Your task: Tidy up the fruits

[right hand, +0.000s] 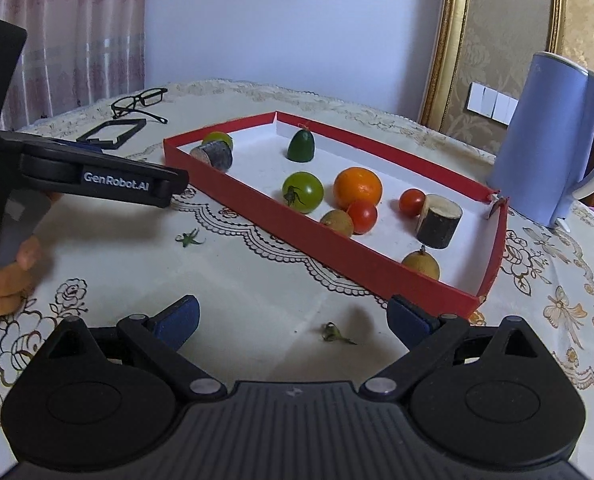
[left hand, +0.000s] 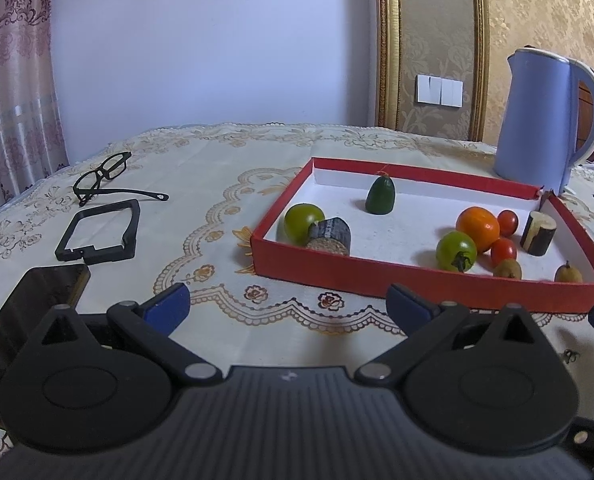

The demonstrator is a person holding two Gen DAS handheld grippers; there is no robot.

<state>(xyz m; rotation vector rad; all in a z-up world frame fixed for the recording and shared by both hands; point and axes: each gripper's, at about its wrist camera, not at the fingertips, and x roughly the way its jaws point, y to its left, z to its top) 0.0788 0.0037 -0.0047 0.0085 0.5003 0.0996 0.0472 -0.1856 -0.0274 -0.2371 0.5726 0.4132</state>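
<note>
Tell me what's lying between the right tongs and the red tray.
Only bare tablecloth and a small green stem scrap, seen in the right wrist view, separate the open right tongs from the red tray.

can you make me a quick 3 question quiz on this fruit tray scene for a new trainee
1. True or false: the orange fruit lies inside the red tray.
2. How many small red tomatoes are in the tray? A) one B) two C) four
3. Fill in: both the left gripper and the right gripper are ____ and hold nothing.

Key
1. True; it lies beside a green tomato.
2. B; one lies close against the orange fruit, the other is by a wood block.
3. open.
</note>
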